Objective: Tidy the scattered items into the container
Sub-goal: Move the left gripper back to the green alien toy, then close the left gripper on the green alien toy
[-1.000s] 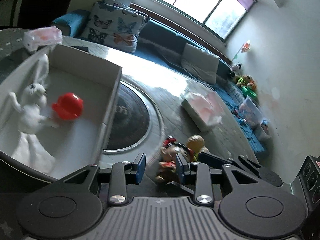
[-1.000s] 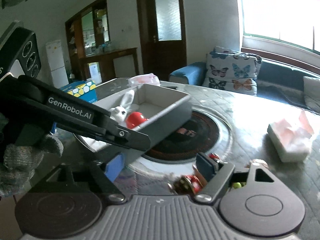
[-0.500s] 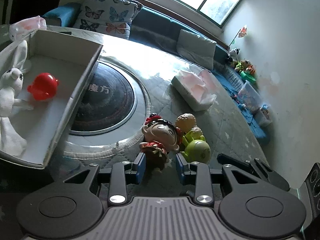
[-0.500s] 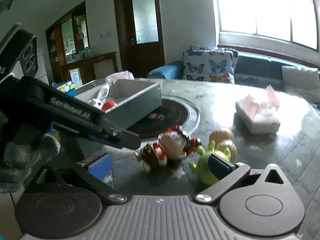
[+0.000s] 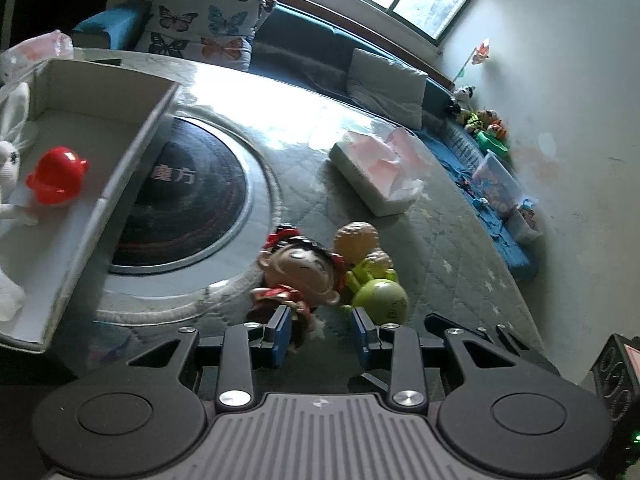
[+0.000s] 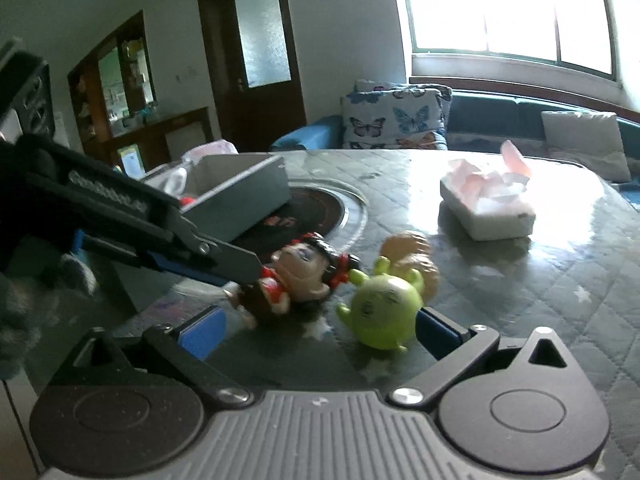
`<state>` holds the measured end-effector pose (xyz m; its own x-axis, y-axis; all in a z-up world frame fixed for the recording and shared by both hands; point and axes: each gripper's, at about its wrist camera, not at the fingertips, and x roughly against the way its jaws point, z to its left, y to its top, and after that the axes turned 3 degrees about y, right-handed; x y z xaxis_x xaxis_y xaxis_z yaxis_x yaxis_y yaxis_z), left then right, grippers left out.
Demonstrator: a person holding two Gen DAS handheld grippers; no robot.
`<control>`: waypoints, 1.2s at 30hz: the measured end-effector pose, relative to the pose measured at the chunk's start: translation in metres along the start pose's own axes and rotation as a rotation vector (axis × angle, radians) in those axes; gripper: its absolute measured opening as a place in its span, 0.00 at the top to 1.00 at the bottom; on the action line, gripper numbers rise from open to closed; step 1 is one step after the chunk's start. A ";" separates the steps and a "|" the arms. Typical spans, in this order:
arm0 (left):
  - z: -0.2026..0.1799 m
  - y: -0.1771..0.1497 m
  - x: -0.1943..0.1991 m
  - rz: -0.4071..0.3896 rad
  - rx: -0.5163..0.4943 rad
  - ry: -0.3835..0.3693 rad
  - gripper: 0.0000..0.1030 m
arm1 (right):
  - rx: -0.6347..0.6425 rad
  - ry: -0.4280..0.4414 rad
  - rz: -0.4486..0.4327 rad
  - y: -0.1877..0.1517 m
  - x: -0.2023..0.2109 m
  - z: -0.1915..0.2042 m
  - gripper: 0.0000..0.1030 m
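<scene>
1. Lying on the quilted table cover (image 5: pixel 460 248), three small toys are bunched together: a doll figure (image 5: pixel 298 276) with a red dress and dark hair, a lime-green round toy (image 5: pixel 382 296) and a tan toy (image 5: pixel 356 238) just behind it.
2. The left gripper (image 5: pixel 320 330) hangs low over the doll figure's lower end; its blue pads (image 5: pixel 280 334) stand partly apart on either side of the legs, and no pad is seen pressing on them, so it grasps nothing.
3. In the right wrist view the left gripper (image 6: pixel 248 270) reaches in from the left, its tip at the doll figure (image 6: pixel 296 280).
4. The right gripper (image 6: pixel 316 328) is spread wide and empty, its right pad just beside the lime-green round toy (image 6: pixel 384 312) and its left pad well to the left of the doll figure.
5. The container, a grey open box (image 5: pixel 132 148), sits to the left of the toys, partly over a dark round inset (image 5: pixel 200 196) in the table. Inside it lie a red toy (image 5: pixel 56 176) and a white plush rabbit (image 5: pixel 10 160).
6. A tissue pack (image 5: pixel 380 172) lies beyond the toys, well apart from the grey open box.
</scene>
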<state>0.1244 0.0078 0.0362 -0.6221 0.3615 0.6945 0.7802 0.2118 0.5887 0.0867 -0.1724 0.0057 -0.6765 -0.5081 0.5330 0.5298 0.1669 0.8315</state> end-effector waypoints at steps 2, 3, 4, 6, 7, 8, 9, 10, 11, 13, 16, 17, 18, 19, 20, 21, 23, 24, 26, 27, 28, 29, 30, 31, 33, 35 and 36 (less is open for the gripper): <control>-0.007 0.000 -0.003 0.007 -0.005 -0.018 0.66 | 0.004 -0.015 0.006 -0.001 0.000 -0.005 0.04; -0.010 -0.001 -0.005 0.012 -0.007 -0.025 0.66 | 0.005 -0.022 0.008 -0.002 0.000 -0.008 0.05; -0.014 -0.001 -0.007 0.018 -0.007 -0.032 0.66 | 0.002 -0.029 0.009 -0.002 -0.001 -0.011 0.06; -0.022 -0.003 -0.013 0.034 -0.005 -0.046 0.66 | -0.010 -0.034 0.011 -0.004 0.000 -0.018 0.07; -0.025 -0.004 -0.015 0.039 -0.002 -0.052 0.66 | -0.018 -0.036 0.011 -0.004 0.000 -0.021 0.09; -0.029 -0.004 -0.019 0.043 0.005 -0.057 0.66 | -0.028 -0.036 0.011 -0.005 -0.001 -0.025 0.10; -0.031 -0.004 -0.022 0.045 0.015 -0.059 0.66 | -0.036 -0.035 0.012 -0.005 -0.001 -0.028 0.11; -0.033 -0.004 -0.025 0.046 0.024 -0.059 0.66 | -0.039 -0.035 0.013 -0.006 -0.001 -0.030 0.11; -0.034 -0.004 -0.028 0.046 0.034 -0.057 0.66 | -0.039 -0.037 0.013 -0.006 0.000 -0.032 0.11; -0.035 -0.004 -0.033 0.041 0.061 -0.045 0.66 | -0.040 -0.037 0.012 -0.007 0.001 -0.036 0.11; -0.032 -0.002 -0.041 0.033 0.104 -0.040 0.66 | -0.044 -0.033 0.011 -0.007 0.001 -0.040 0.11; -0.031 -0.002 -0.043 0.032 0.118 -0.036 0.66 | -0.045 -0.033 0.011 -0.007 0.002 -0.041 0.11; -0.030 -0.001 -0.046 0.030 0.131 -0.030 0.66 | -0.047 -0.031 0.012 -0.008 0.001 -0.042 0.11; -0.028 0.000 -0.048 0.026 0.143 -0.022 0.66 | -0.049 -0.029 0.013 -0.008 0.000 -0.044 0.11; -0.027 0.001 -0.050 0.022 0.152 -0.016 0.66 | -0.050 -0.027 0.014 -0.008 -0.001 -0.045 0.11; -0.025 0.001 -0.051 0.019 0.162 -0.012 0.67 | -0.049 -0.024 0.014 -0.007 -0.002 -0.046 0.11; -0.022 0.003 -0.054 0.017 0.185 -0.017 0.67 | -0.051 -0.014 0.013 -0.006 -0.004 -0.047 0.12; -0.022 0.004 -0.056 0.015 0.196 -0.019 0.67 | -0.051 -0.008 0.013 -0.005 -0.005 -0.047 0.12; -0.020 0.005 -0.059 0.011 0.215 -0.024 0.66 | -0.046 0.002 0.016 -0.004 -0.008 -0.047 0.13; -0.019 0.006 -0.060 0.014 0.221 -0.028 0.66 | -0.044 0.006 0.019 -0.003 -0.009 -0.047 0.13; -0.019 0.007 -0.062 0.018 0.224 -0.033 0.65 | -0.044 0.012 0.022 -0.003 -0.012 -0.047 0.16; -0.020 0.007 -0.063 0.018 0.225 -0.033 0.65 | -0.047 0.020 0.027 -0.003 -0.014 -0.048 0.18; -0.022 0.008 -0.064 0.017 0.221 -0.031 0.65 | -0.052 0.027 0.030 -0.002 -0.016 -0.049 0.19; -0.023 0.008 -0.065 0.018 0.214 -0.032 0.65 | -0.057 0.033 0.032 -0.002 -0.017 -0.050 0.21; -0.024 0.008 -0.067 0.026 0.212 -0.042 0.65 | -0.063 0.046 0.036 -0.002 -0.020 -0.050 0.26; -0.028 0.008 -0.069 0.035 0.195 -0.047 0.64 | -0.075 0.062 0.038 -0.003 -0.022 -0.052 0.36; -0.030 0.007 -0.070 0.035 0.185 -0.047 0.64 | -0.083 0.070 0.039 -0.003 -0.023 -0.053 0.38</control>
<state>0.1713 -0.0427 0.0044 -0.5942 0.4128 0.6903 0.8026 0.3597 0.4758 0.1281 -0.2060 -0.0174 -0.6188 -0.5604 0.5505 0.5979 0.1185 0.7928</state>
